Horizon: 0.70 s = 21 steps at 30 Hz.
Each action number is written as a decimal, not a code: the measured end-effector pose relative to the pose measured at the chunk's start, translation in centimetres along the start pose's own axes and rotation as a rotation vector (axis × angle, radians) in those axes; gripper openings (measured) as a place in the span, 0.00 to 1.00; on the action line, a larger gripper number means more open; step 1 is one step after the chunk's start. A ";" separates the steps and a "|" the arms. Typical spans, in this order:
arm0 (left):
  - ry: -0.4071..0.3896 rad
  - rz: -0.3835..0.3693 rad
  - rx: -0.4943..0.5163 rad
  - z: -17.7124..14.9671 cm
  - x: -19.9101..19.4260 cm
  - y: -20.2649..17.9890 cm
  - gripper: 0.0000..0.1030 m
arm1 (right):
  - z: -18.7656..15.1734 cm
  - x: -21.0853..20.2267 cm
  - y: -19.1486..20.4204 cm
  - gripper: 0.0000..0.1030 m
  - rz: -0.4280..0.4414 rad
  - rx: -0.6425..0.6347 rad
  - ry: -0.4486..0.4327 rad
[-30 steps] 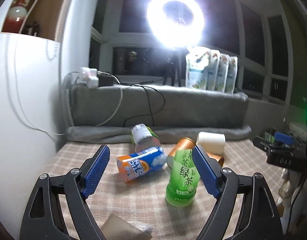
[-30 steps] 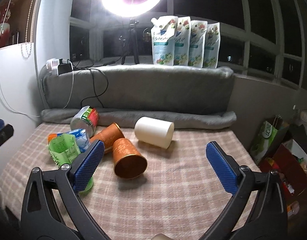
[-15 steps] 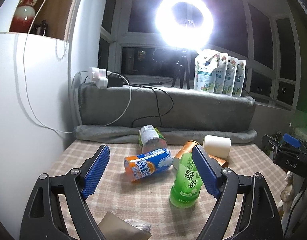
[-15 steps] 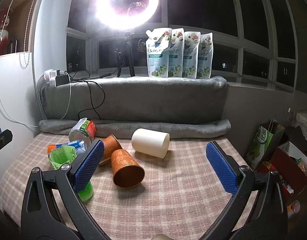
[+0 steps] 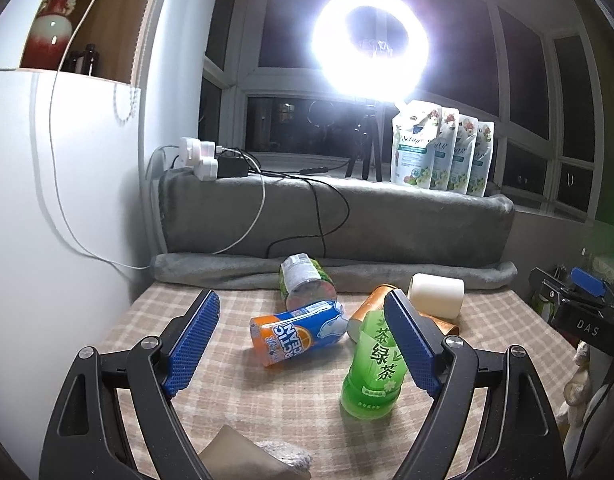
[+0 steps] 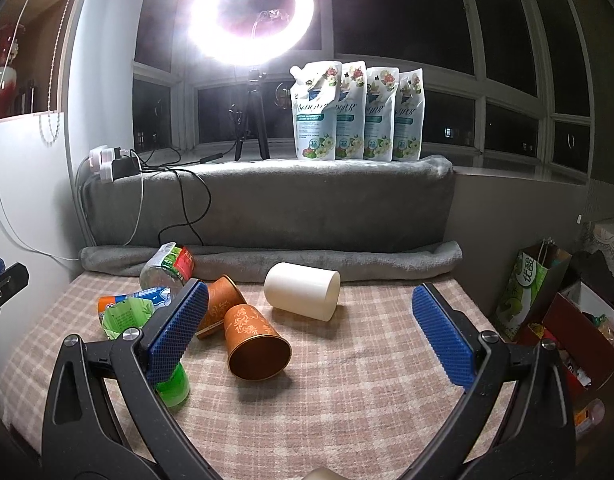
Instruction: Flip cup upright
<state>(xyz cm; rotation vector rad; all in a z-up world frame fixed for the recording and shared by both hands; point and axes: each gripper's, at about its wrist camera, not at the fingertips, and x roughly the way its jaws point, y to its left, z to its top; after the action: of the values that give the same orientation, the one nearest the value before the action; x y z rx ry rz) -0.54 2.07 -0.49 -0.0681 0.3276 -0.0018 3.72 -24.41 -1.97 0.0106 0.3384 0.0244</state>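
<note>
Several cups lie on their sides on the checked cloth. A cream cup (image 6: 303,291) lies at the back, also in the left wrist view (image 5: 437,295). An orange patterned cup (image 6: 255,344) lies mouth toward me; a second orange cup (image 6: 219,306) lies behind it, seen in the left wrist view (image 5: 367,306). My right gripper (image 6: 309,334) is open and empty, above the near cloth, with the orange cup between its fingers in view. My left gripper (image 5: 303,350) is open and empty, short of the cans.
A green tea cup (image 5: 375,368) stands mouth down. An orange-blue can (image 5: 297,332) and a green can (image 5: 305,286) lie on their sides. A grey blanket (image 6: 267,208) backs the table. Detergent pouches (image 6: 355,112) and a ring light (image 6: 253,12) stand behind. Bags (image 6: 535,284) sit right.
Both grippers have risen and tilted up a little, so the table objects sit lower in view. Both stay open. Nothing on the cloth has moved.
</note>
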 end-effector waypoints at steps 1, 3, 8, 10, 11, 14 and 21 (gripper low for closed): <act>-0.001 0.000 0.001 0.0 0.0 -0.1 0.82 | 0.1 0.0 0.0 1.00 0.000 0.000 0.000; -0.003 -0.002 0.000 0.1 0.0 -0.1 0.82 | 0.1 0.0 0.0 1.00 -0.001 -0.001 -0.001; -0.004 -0.001 0.001 0.1 0.0 -0.1 0.82 | 0.1 -0.1 0.0 1.00 0.001 -0.001 -0.001; -0.005 -0.001 0.000 0.1 0.0 -0.1 0.82 | 0.0 -0.1 0.0 1.00 -0.001 0.000 -0.002; -0.006 -0.001 0.000 0.1 0.0 -0.1 0.82 | 0.1 -0.1 0.0 1.00 -0.001 0.000 -0.003; -0.004 -0.003 0.000 0.1 0.0 -0.1 0.82 | 0.2 -0.1 0.1 1.00 -0.005 -0.003 -0.008; -0.002 -0.005 0.000 0.1 -0.1 0.0 0.82 | 0.7 -0.5 0.4 1.00 -0.009 -0.008 -0.030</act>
<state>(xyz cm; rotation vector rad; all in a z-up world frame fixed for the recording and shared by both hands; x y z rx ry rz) -0.56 2.04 -0.34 -0.0690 0.3250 -0.0062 3.49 -24.03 -1.17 0.0017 0.3085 0.0165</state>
